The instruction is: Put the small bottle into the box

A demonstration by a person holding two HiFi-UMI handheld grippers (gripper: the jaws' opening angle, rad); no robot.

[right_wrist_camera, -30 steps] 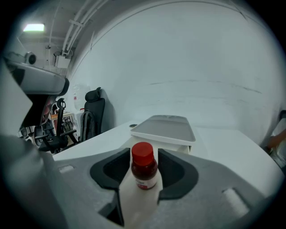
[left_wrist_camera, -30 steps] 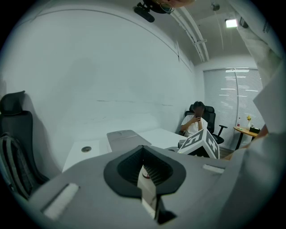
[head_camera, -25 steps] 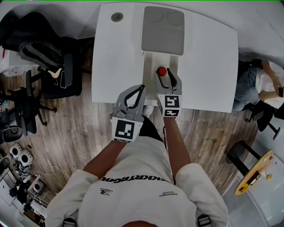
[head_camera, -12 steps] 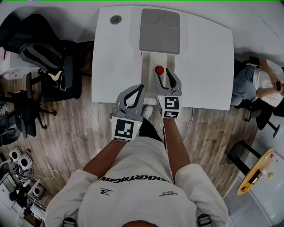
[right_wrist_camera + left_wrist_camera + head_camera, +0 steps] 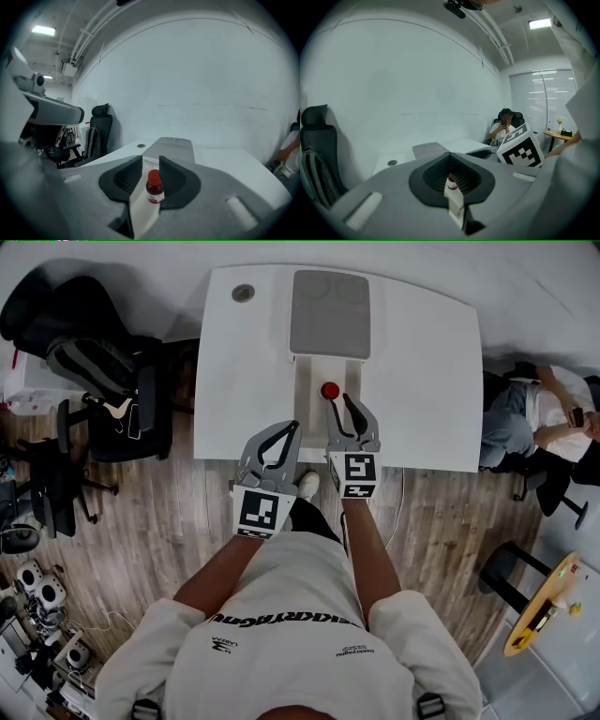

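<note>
**Bottle upright in the open box**

The left gripper hangs over the surface's near edge, fingers pressed together and empty. The small bottle stands upright in the box. The right gripper shows fingers half spread, just closing. The bottle seems just past their tips, untouched.

Red cap, dark red body and white label on the bottle. Cream-white inside the box, with a plain grey lid. Plain white on the surface. Light grey on the left tool and right tool, black on their ribbed pads, black-and-white square markers on their cubes. Brown wood grain across the floor. Black on the chair. White shirt with black lettering. Pale grey on the wall.
</note>
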